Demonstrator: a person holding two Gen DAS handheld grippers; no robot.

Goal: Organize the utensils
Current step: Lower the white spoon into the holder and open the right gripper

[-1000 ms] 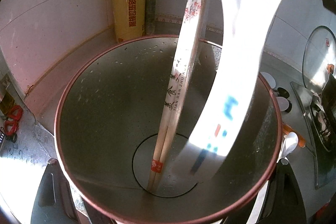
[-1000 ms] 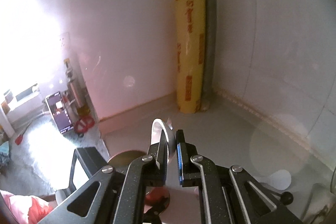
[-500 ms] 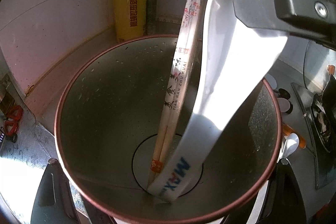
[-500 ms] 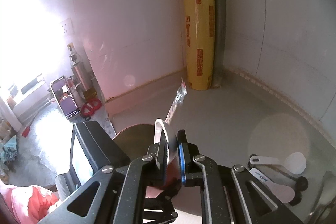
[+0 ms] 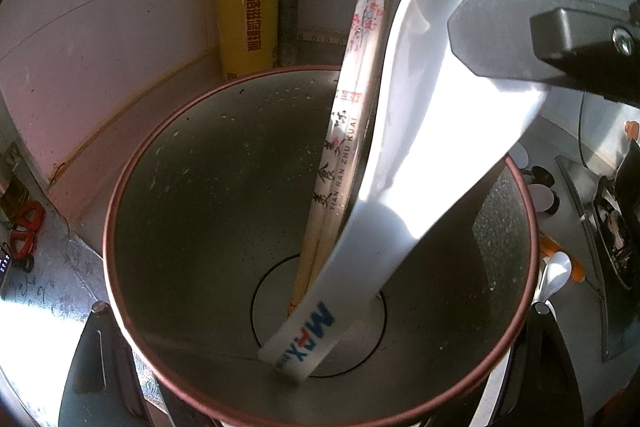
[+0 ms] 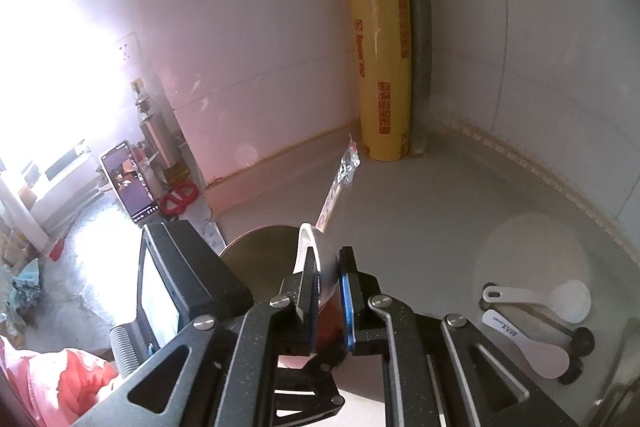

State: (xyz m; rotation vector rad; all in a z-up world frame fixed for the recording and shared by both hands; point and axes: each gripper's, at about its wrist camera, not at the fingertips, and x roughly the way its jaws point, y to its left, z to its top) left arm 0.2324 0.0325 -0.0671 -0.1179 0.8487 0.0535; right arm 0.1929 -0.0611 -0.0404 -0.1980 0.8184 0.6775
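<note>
A tall container with a red rim (image 5: 116, 211) fills the left wrist view, and my left gripper (image 5: 320, 307) is shut on its sides. Wrapped chopsticks (image 5: 340, 163) lean inside it. A white spoon (image 5: 440, 107) stands beside them, its printed handle end resting on the container's bottom. In the right wrist view my right gripper (image 6: 328, 267) is shut on the spoon's bowl (image 6: 316, 243) just above the container (image 6: 260, 251). The chopsticks' wrapper (image 6: 344, 167) pokes up behind it.
A yellow cling-wrap roll (image 6: 380, 47) stands in the wall corner. Two white spoons (image 6: 536, 299) and a black-handled knife (image 6: 560, 323) lie on the grey counter at the right. A phone (image 6: 128, 179) and red scissors (image 6: 180, 195) sit at the left. A stove (image 5: 612, 223) is at the far right.
The right gripper has lowered the spoon into the container until its handle end reached the bottom. The left gripper and the container kept still.
</note>
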